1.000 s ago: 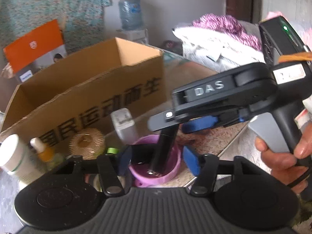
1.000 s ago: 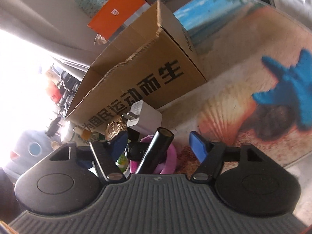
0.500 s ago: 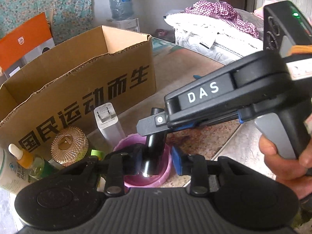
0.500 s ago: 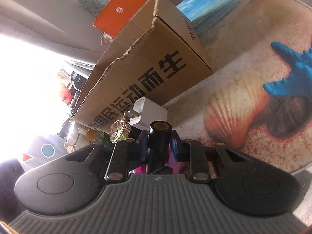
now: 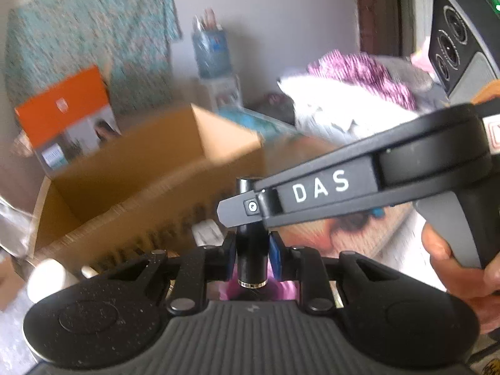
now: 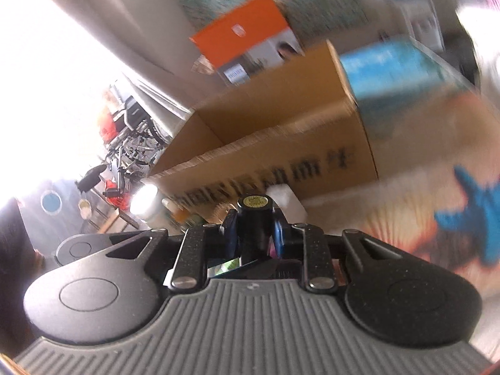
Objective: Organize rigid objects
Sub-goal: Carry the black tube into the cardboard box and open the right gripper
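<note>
A black cylindrical tube [image 5: 251, 250] stands upright between both grippers. My left gripper [image 5: 252, 254] is shut on its lower part, above a pink bowl [image 5: 231, 289]. My right gripper [image 6: 254, 232] is shut on its upper part; the yellow-labelled end cap [image 6: 256, 201] faces the right wrist camera. In the left wrist view the right gripper's black body [image 5: 328, 187], marked DAS, crosses from the right. An open cardboard box [image 5: 150, 187] stands behind, also in the right wrist view [image 6: 281, 131]. Both views are blurred.
A white charger [image 6: 286, 198], a white bottle [image 5: 47, 279] and small bottles [image 6: 178, 211] sit in front of the box. An orange and grey carton [image 5: 67, 118] stands behind it. The table mat shows a shell and blue starfish [image 6: 468, 212]. Bedding [image 5: 350, 100] lies at back right.
Both grippers have closed on the black tube and lifted it up out of the pink bowl; the box now sits lower in both views.
</note>
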The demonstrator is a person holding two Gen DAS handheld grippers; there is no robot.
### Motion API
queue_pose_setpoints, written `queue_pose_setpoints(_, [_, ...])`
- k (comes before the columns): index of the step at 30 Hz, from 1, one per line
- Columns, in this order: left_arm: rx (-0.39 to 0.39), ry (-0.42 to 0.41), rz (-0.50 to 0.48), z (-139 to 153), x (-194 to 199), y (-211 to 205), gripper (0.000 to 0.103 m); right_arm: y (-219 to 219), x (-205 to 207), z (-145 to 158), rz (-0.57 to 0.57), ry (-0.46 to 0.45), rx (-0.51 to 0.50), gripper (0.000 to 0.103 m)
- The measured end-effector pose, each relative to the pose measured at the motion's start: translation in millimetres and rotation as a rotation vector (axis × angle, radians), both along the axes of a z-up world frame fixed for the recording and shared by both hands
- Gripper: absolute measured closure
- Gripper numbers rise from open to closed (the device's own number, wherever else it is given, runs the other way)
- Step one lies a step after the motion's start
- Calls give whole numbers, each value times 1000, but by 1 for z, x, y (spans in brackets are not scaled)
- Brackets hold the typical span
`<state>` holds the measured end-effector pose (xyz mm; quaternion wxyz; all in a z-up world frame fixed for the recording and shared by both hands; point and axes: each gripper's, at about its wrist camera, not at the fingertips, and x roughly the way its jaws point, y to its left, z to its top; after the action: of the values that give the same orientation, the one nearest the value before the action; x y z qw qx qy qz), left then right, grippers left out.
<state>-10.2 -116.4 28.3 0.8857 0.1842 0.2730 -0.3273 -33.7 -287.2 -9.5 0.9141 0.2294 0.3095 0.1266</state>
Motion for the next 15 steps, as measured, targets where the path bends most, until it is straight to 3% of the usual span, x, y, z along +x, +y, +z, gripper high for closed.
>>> queue_pose_setpoints(4, [-57, -51, 59, 35, 15, 15, 80, 11, 6, 38, 57, -104, -53, 82])
queue_pose_setpoints(9, [-84, -72, 159, 78, 63, 33, 80, 22, 52, 88, 183, -190, -63, 82])
queue_pose_setpoints(12, [-72, 1, 230, 86, 110, 43, 80, 33, 102, 111, 274, -168, -48, 82])
queue_pose_setpoints(15, [-42, 117, 289, 75, 166, 52, 80, 46, 165, 117, 345, -56, -12, 82])
